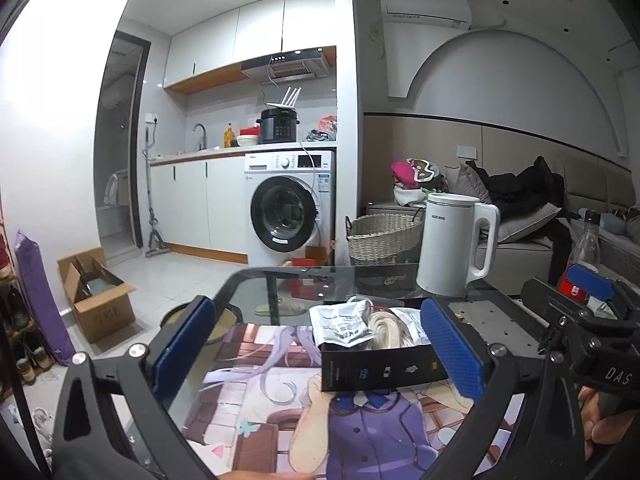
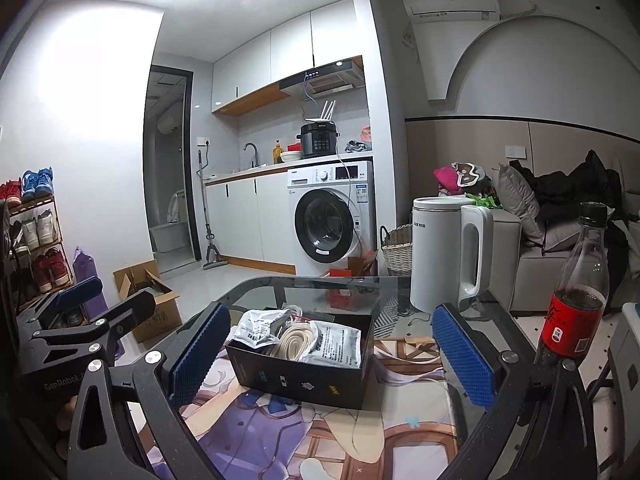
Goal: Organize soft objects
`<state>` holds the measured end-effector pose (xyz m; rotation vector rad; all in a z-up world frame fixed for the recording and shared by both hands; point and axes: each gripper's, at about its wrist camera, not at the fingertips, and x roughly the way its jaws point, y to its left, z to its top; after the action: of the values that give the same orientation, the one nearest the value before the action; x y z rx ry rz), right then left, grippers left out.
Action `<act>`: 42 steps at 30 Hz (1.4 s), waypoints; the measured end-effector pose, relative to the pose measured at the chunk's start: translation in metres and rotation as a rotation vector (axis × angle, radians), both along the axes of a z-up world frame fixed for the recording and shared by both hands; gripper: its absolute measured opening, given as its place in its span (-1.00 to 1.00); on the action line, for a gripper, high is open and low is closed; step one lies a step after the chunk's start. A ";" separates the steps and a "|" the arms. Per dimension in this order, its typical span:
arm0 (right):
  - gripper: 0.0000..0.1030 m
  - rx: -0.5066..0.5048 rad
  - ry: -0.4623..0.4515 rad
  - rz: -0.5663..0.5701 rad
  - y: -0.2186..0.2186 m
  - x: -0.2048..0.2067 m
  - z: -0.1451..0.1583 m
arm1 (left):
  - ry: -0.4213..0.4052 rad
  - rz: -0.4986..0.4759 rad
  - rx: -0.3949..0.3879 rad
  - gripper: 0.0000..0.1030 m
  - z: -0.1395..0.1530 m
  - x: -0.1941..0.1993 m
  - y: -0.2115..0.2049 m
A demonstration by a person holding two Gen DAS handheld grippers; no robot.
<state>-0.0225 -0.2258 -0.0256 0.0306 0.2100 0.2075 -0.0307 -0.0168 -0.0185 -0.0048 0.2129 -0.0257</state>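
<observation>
Two grippers hang over the glass table [image 2: 504, 312], and both stand wide with nothing between their blue pads. We start with the right gripper [image 2: 332, 356]: its fingers frame the black box [image 2: 304, 376] almost squarely, so the box lies straight ahead and slightly below, resting on the printed mat [image 2: 280, 432]. Inside it we see silver-white soft pouches [image 2: 336, 346] and a coil of pale cord [image 2: 294, 340] between them — the soft things the task concerns, already sitting in the box.

The box's long side runs left to right across the right gripper's view, roughly in line with the gap between its fingers. From the left gripper [image 1: 320, 354] the same box [image 1: 380, 368] sits off toward its right finger, whose pad overlaps the box's end in the picture; whether they touch we cannot tell.

We judge the right hand the better placed for a reach into the box — it is centred on it. Both tools are held level, pointing forward and a little down. Beyond stand a white kettle [image 2: 448, 260] and a cola bottle [image 2: 576, 296].
</observation>
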 end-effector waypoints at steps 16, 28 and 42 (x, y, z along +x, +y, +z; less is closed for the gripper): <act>0.99 -0.013 0.011 0.008 0.007 0.001 -0.005 | -0.012 -0.001 0.005 1.00 0.001 -0.004 -0.007; 0.99 -0.026 0.019 0.025 0.008 0.001 -0.005 | 0.001 -0.012 0.006 1.00 0.001 -0.003 -0.010; 0.99 -0.022 0.027 0.022 0.008 0.004 -0.007 | 0.009 -0.011 -0.006 1.00 0.001 -0.002 -0.011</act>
<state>-0.0187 -0.2178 -0.0329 0.0090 0.2397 0.2267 -0.0325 -0.0276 -0.0173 -0.0101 0.2220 -0.0377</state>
